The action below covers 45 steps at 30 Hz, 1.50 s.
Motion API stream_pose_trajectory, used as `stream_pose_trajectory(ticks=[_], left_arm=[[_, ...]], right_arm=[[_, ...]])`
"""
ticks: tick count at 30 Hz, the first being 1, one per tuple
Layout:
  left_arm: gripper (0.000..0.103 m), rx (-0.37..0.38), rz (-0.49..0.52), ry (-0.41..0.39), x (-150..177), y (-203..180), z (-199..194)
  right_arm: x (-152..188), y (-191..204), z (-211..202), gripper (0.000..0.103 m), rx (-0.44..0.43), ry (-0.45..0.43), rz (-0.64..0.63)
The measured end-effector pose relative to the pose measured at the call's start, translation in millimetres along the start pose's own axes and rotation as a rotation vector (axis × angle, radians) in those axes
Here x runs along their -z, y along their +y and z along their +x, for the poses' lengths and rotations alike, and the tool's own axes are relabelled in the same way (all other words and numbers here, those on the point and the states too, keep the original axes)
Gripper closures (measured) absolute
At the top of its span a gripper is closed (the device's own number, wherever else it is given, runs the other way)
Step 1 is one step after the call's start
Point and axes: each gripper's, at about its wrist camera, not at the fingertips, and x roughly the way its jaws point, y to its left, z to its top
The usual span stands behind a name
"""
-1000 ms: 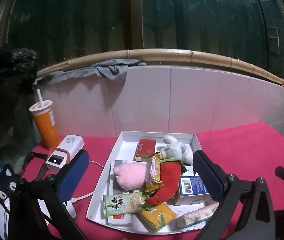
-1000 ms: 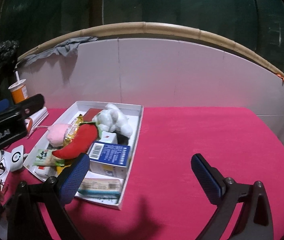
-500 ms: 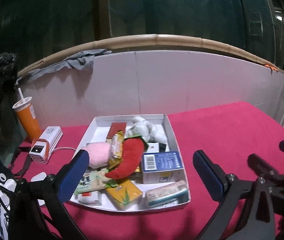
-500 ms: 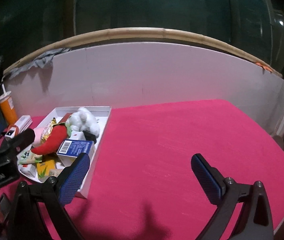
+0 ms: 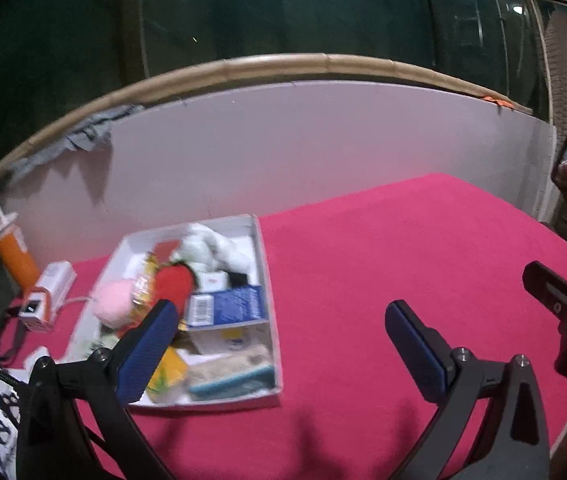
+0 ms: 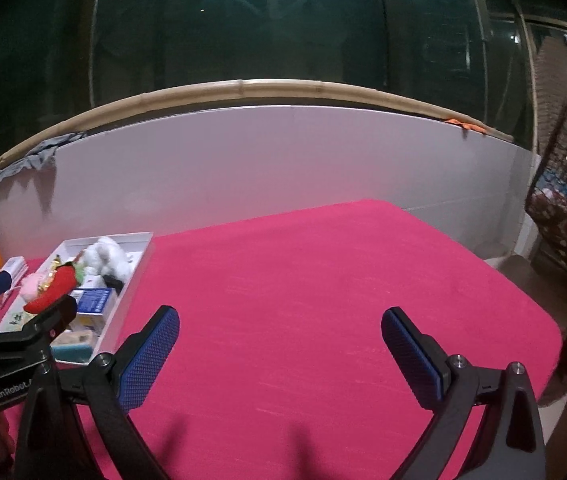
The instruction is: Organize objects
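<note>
My left gripper (image 5: 279, 346) and right gripper (image 6: 279, 344) hover spread and empty over the pink tablecloth (image 6: 303, 280); the white cardboard tray (image 5: 269, 300) of blurred, seemingly plush clutter sits at ten o'clock.

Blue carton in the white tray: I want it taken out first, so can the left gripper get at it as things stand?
Probably yes. The left gripper is open, and the blue carton lies uncovered on top, by the white tray wall.
</note>
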Motion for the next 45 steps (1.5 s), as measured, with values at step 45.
stream_pose_trajectory(ticks=[45], left_arm=[[0.000, 0.225, 0.178, 0.147, 24.7, -113.9, 30.9]], right_arm=[[23.9, -101.3, 13.0, 0.000, 0.159, 0.072, 0.125]])
